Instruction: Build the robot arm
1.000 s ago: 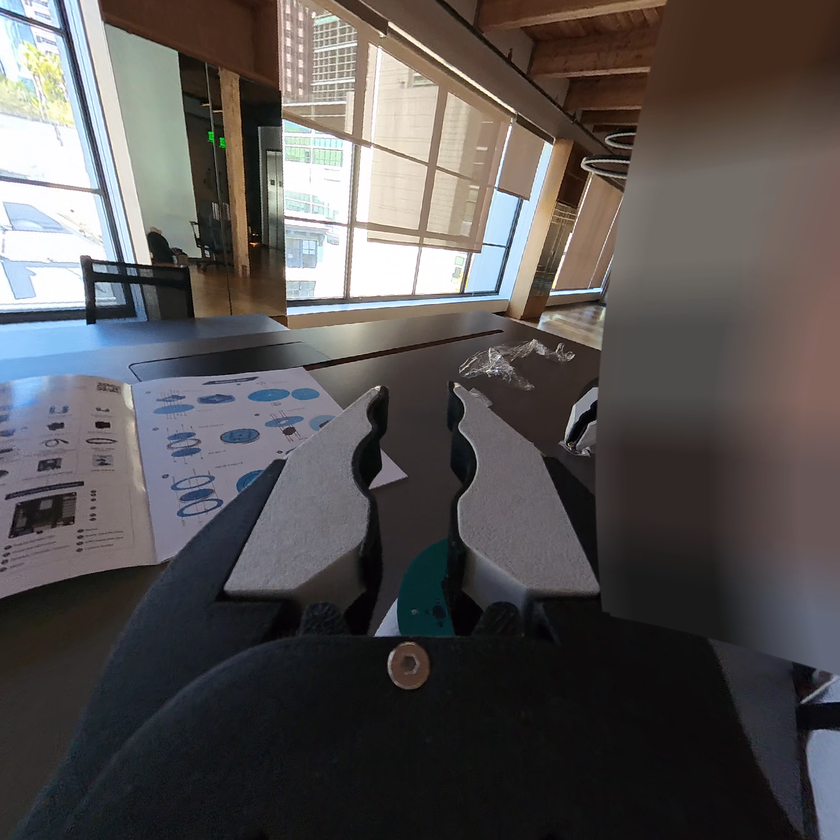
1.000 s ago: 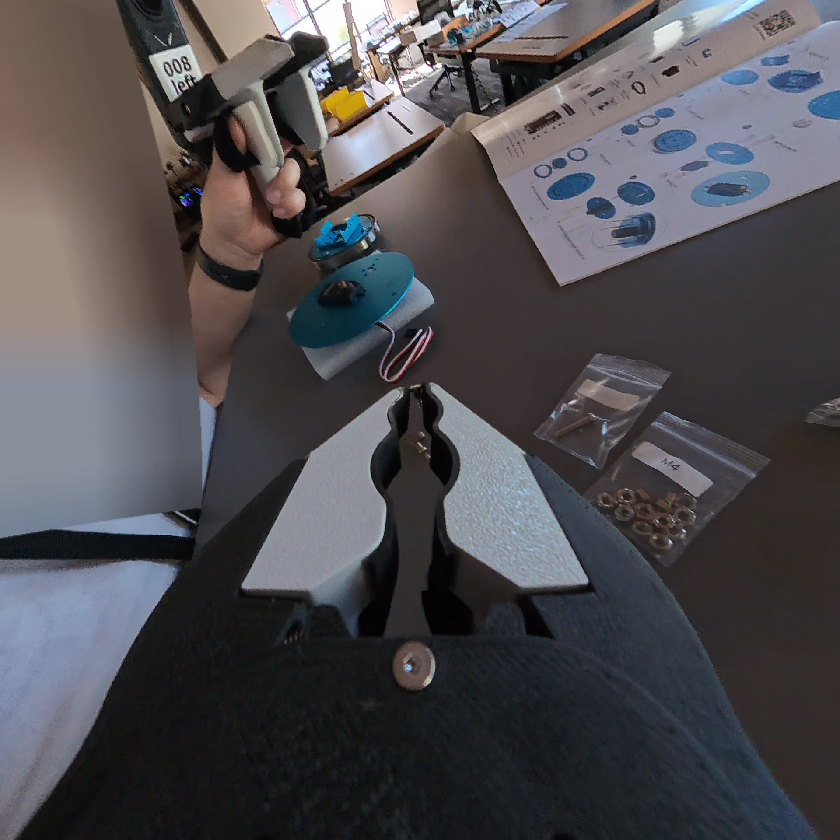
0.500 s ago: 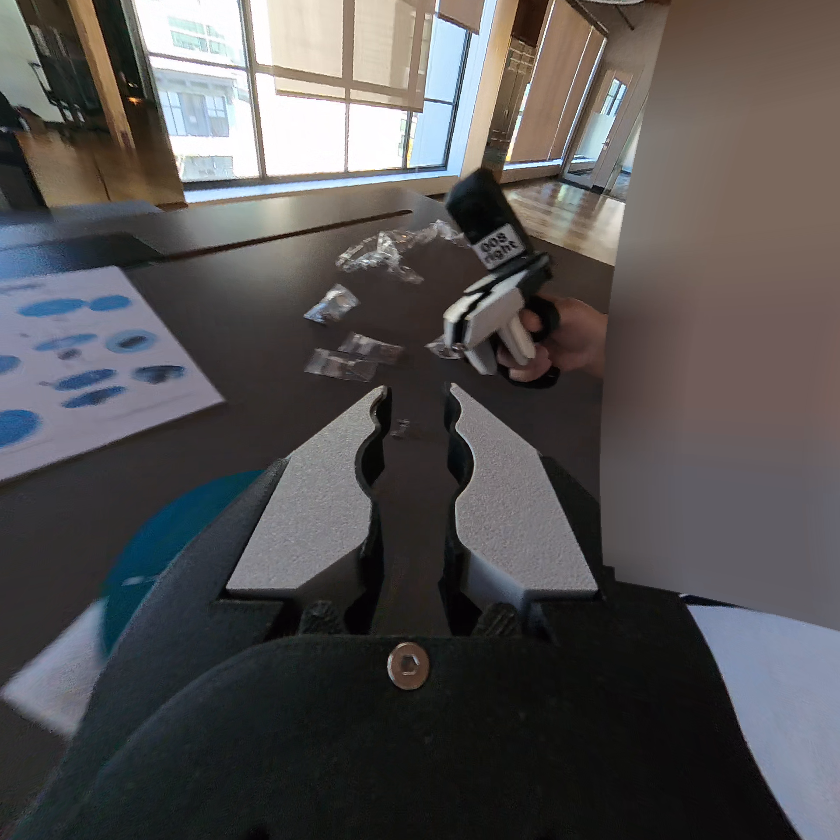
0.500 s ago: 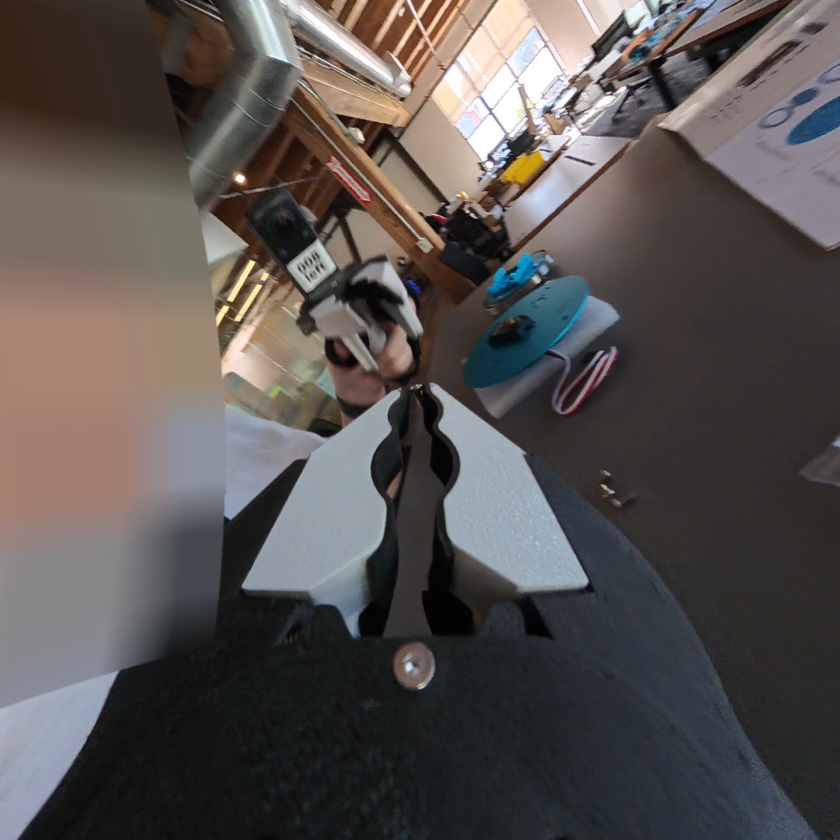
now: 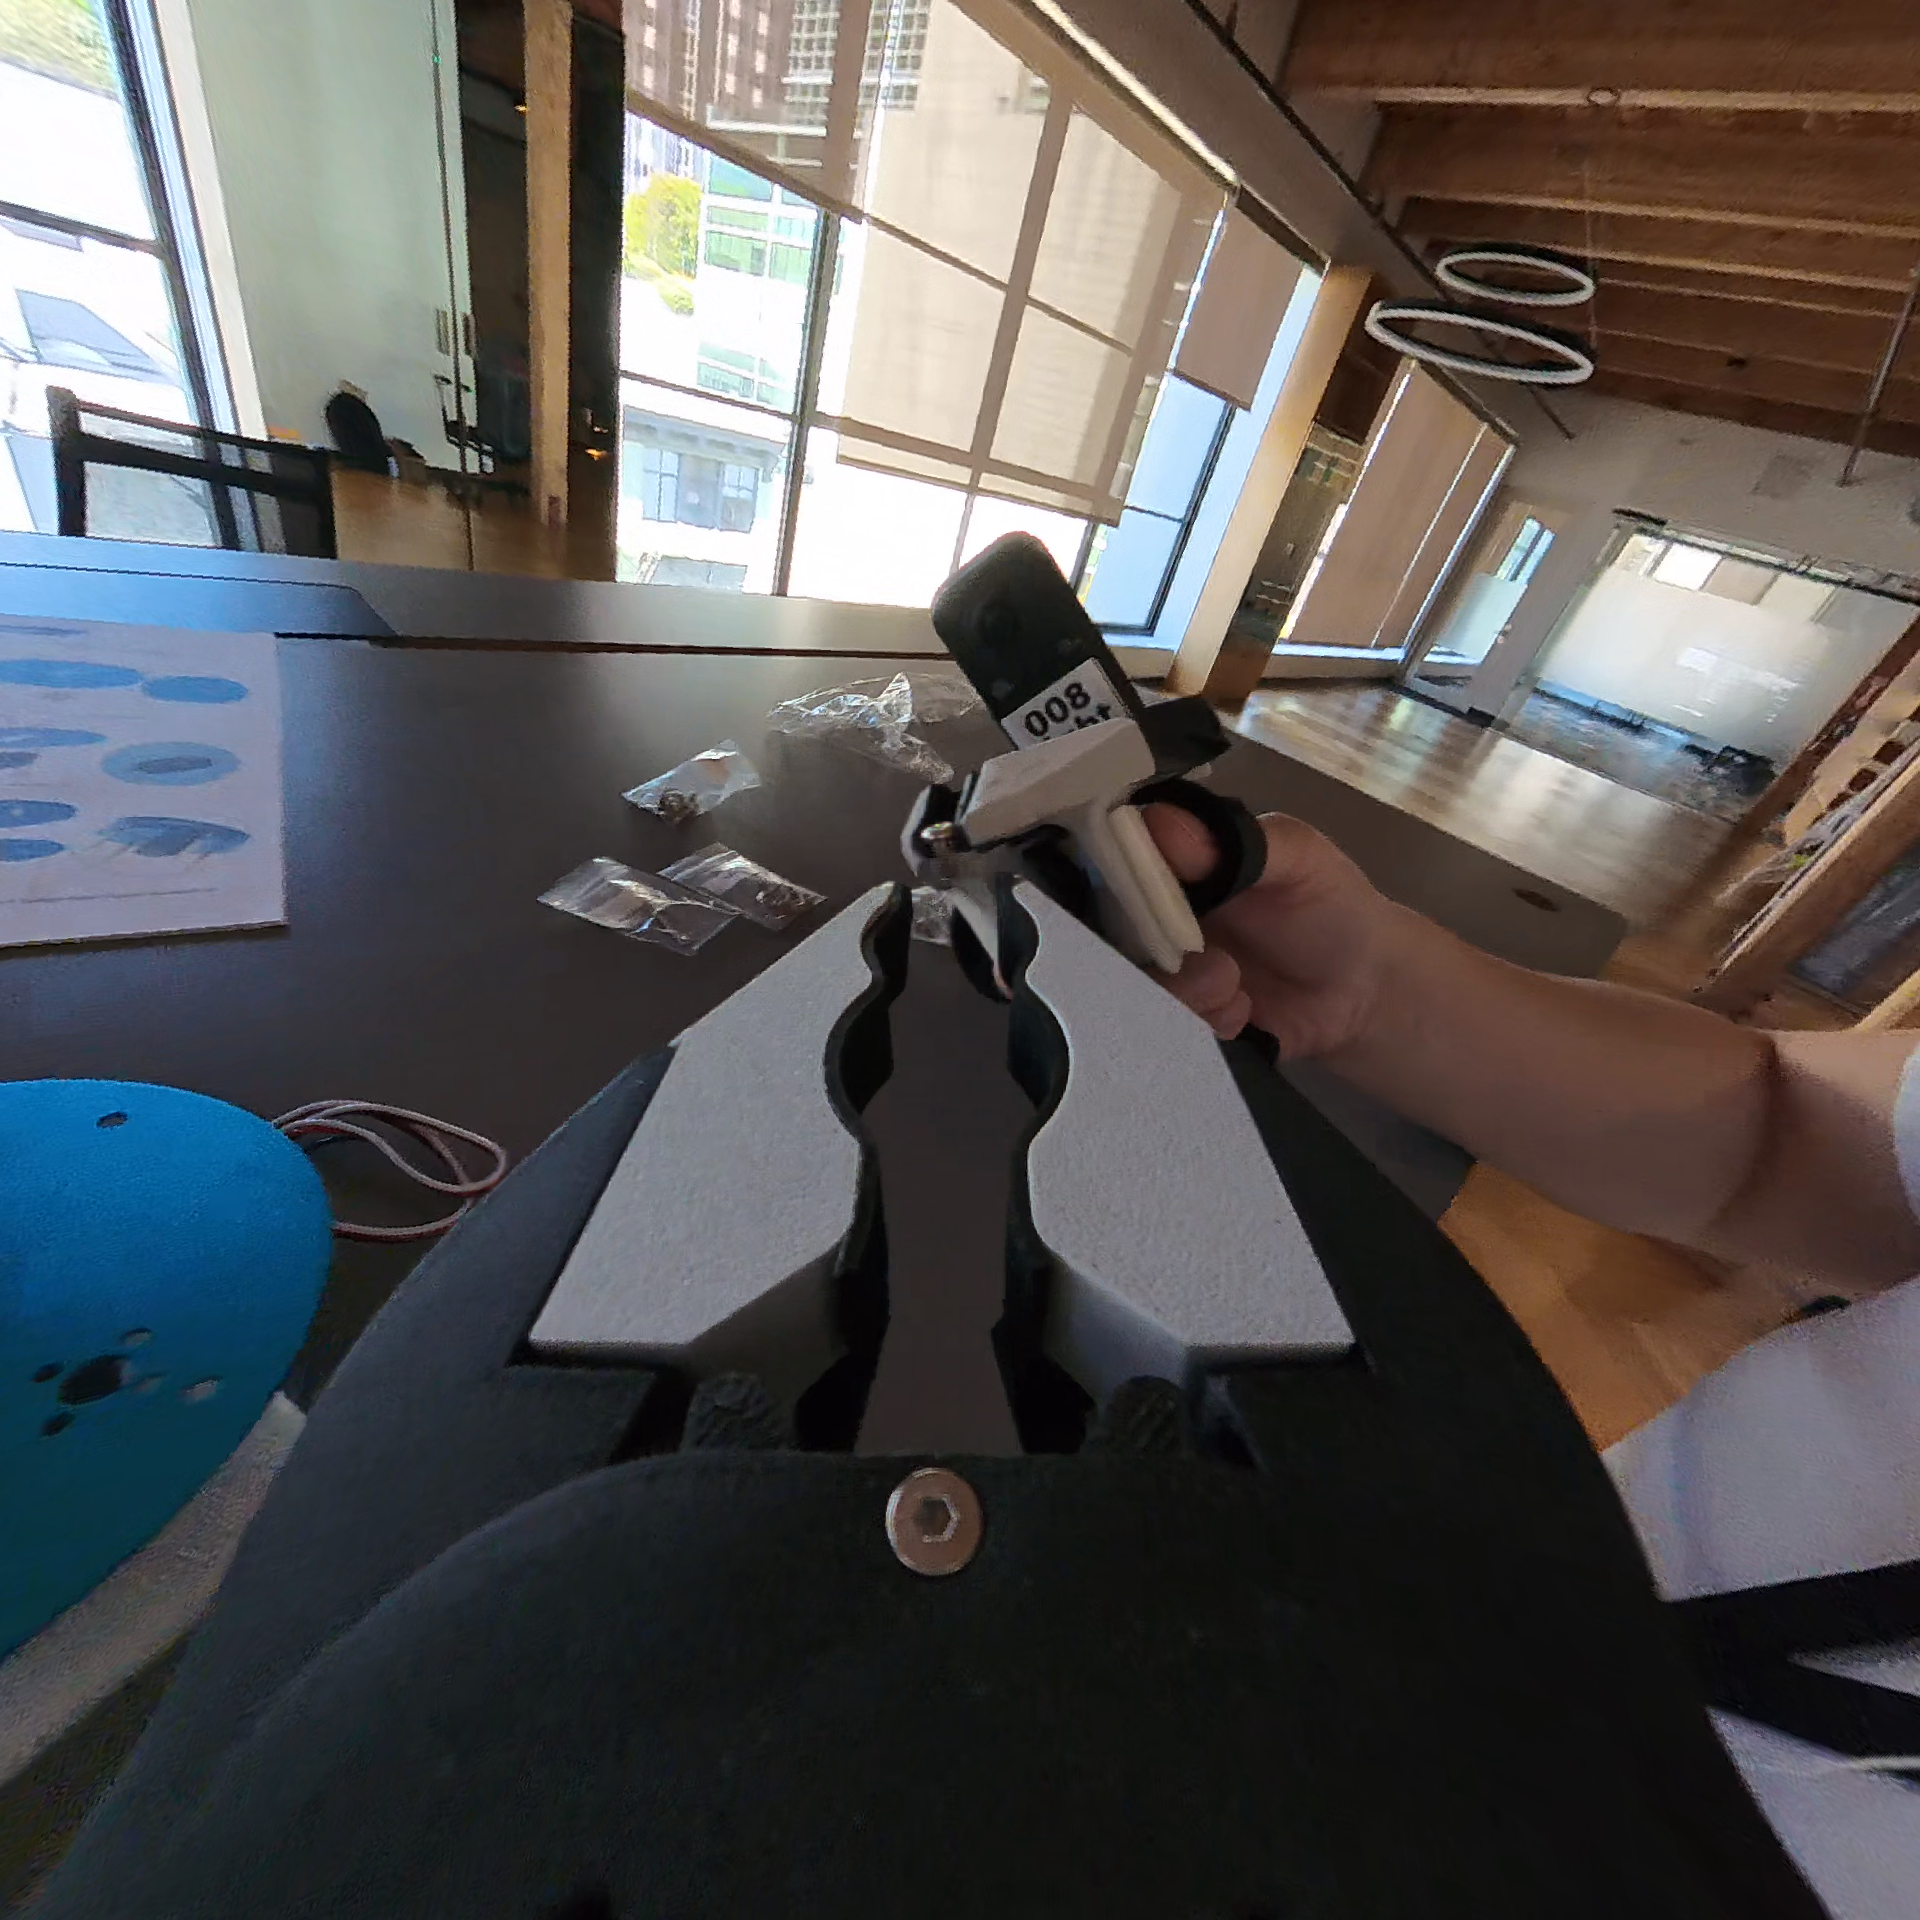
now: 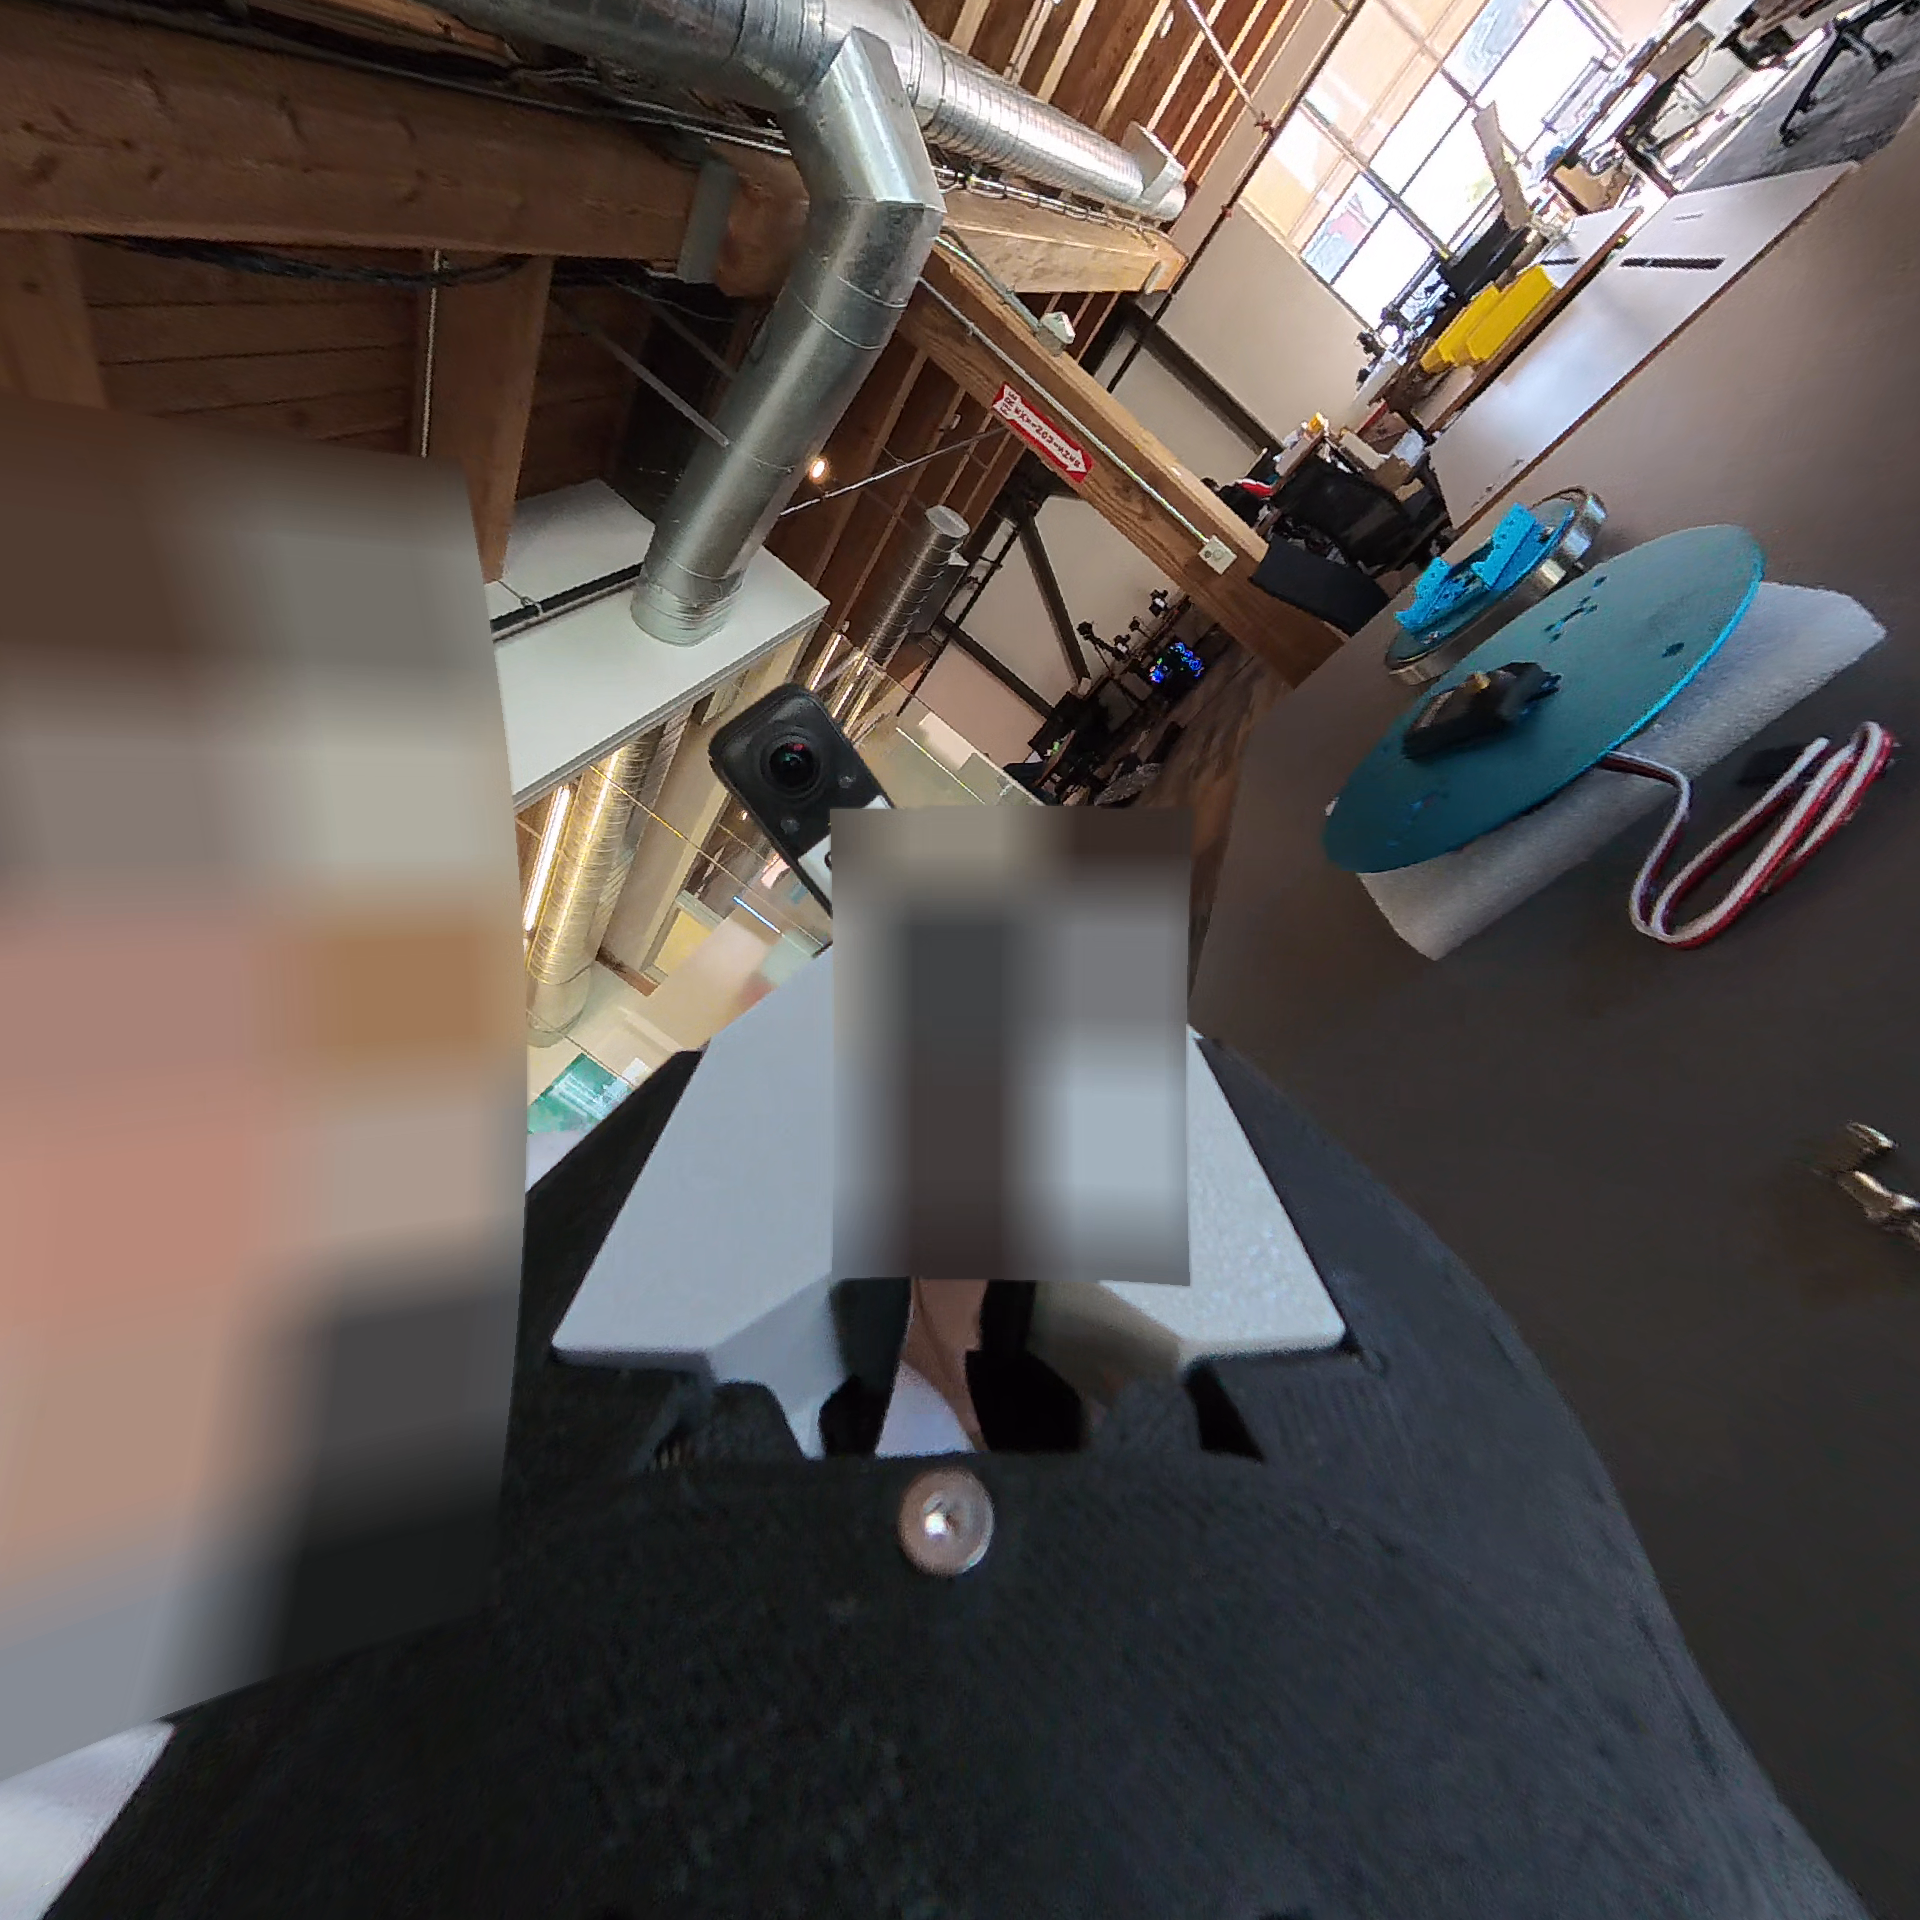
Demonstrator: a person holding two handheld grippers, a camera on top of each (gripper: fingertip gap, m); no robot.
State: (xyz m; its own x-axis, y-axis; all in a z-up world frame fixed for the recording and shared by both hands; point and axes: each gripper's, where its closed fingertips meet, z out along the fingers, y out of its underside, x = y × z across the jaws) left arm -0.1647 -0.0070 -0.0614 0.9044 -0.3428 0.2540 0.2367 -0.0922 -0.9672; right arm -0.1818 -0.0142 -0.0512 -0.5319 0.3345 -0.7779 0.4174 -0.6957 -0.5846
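Note:
My left gripper [image 5: 948, 920] is open and empty, held above the dark table [image 5: 447, 997]. Just past its tips a hand holds my right gripper [image 5: 935, 847], which points back at it. The right gripper is shut on a small silver screw [image 5: 940, 831]. In the right wrist view a mosaic patch covers that gripper's tips; only its grey fingers [image 6: 727, 1195] show, with the left gripper's camera [image 6: 790, 769] just beyond. A blue disc [image 5: 125, 1299] lies to the lower left; it also shows in the right wrist view [image 6: 1558, 707], on white foam [image 6: 1787, 665].
Red and white wires [image 6: 1766, 831] run from under the disc. Small clear bags [image 5: 634, 899] and crumpled plastic [image 5: 862, 717] lie on the table beyond the grippers. A printed sheet [image 5: 135, 769] lies at left. Loose nuts [image 6: 1870, 1184] and a blue bracket on a metal ring [image 6: 1486, 582] also show. Left and right tips are no more than a few centimetres apart. The blue disc [image 5: 125, 1299] is about equally far from each gripper, around 15 centimeters. It turns up in the right wrist view [image 6: 1484, 780] as well.
Both grippers have lifted off the table and turned to face each other. The right gripper, still shut on the screw, has come close to the left gripper's tips.

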